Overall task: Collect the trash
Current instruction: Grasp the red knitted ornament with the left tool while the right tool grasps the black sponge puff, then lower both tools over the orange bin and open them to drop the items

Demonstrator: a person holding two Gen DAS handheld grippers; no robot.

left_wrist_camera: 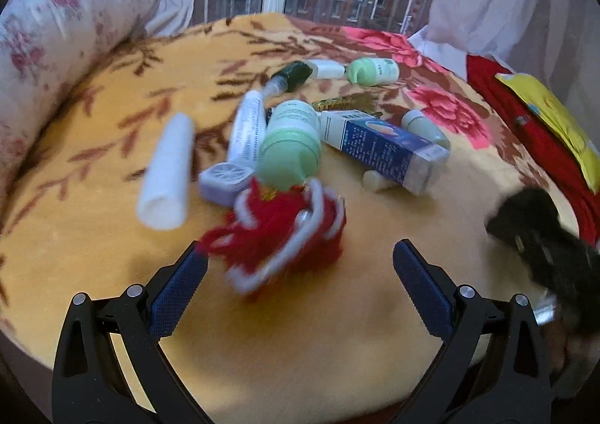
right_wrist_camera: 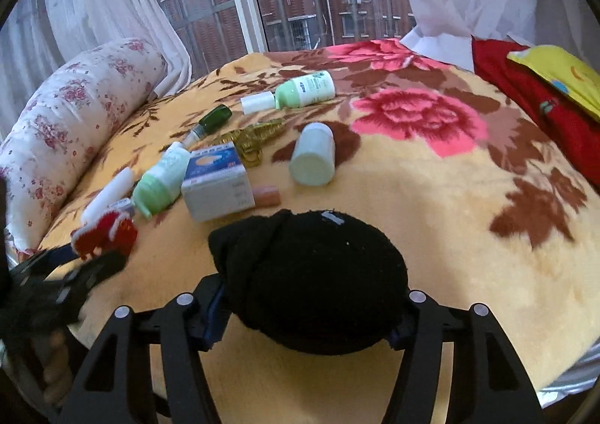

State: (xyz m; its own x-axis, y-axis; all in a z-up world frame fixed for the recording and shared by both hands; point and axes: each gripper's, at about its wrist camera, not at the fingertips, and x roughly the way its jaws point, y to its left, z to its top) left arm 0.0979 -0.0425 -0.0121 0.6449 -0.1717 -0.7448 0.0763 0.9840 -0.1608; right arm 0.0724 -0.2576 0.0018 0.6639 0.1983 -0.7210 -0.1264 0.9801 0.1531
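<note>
Black knit bundle (right_wrist_camera: 311, 281), sock-like, sits clamped between the fingers of the right gripper (right_wrist_camera: 307, 315), low centre in the right wrist view, over the yellow floral blanket (right_wrist_camera: 431, 199). Remaining litter lies at 10 to 12 o'clock from it: blue-and-white carton (right_wrist_camera: 215, 180), mint-capped bottle (right_wrist_camera: 161, 184), pale jar on its side (right_wrist_camera: 313, 156), second mint bottle (right_wrist_camera: 307, 89), dark green vial (right_wrist_camera: 212, 118), gold tangle (right_wrist_camera: 258, 137). Red-and-white yarn ornament (left_wrist_camera: 281, 232) rests between and just ahead of the left gripper (left_wrist_camera: 300, 266), whose fingers stand wide apart, left tip touching or nearly touching the yarn; blur prevents certainty. White tube (left_wrist_camera: 167, 173) at its 10 o'clock. Floral bolster (right_wrist_camera: 71, 124) at far left.
</note>
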